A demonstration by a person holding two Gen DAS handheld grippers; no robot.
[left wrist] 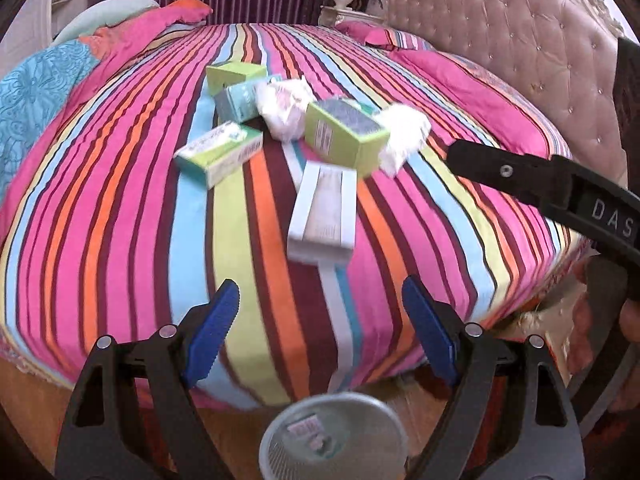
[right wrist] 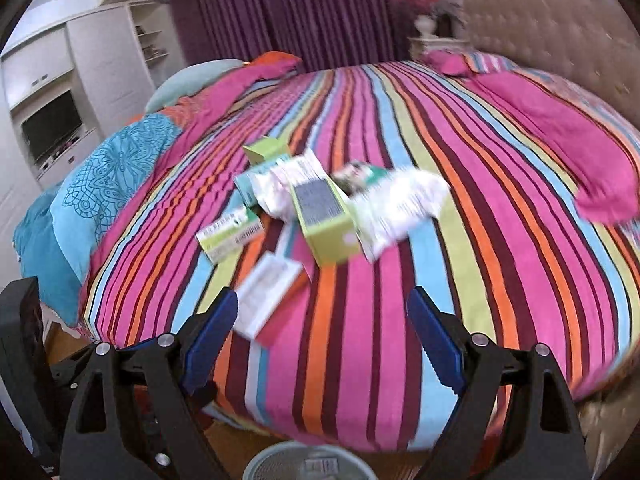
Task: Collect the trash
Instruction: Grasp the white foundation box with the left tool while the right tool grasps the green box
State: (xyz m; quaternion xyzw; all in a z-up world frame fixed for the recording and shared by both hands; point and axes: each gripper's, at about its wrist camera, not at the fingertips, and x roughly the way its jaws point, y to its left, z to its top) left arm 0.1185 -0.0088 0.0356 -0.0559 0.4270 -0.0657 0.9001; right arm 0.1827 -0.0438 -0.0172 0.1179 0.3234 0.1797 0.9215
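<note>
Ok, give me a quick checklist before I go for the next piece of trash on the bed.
1. Left gripper empty, jaws apart: ok.
2. Right gripper empty, jaws apart: ok.
3. Nearest piece, the white flat box, lies alone on the striped bedspread, nothing on top of it: ok.
4. Mesh bin on the floor at the foot of the bed, mouth open, something already inside: ok.
5. Large green box leans against crumpled tissue, so lifting one may shift the other: not ok.
6. Whether any trash lies outside the cluster: cannot tell.
</note>
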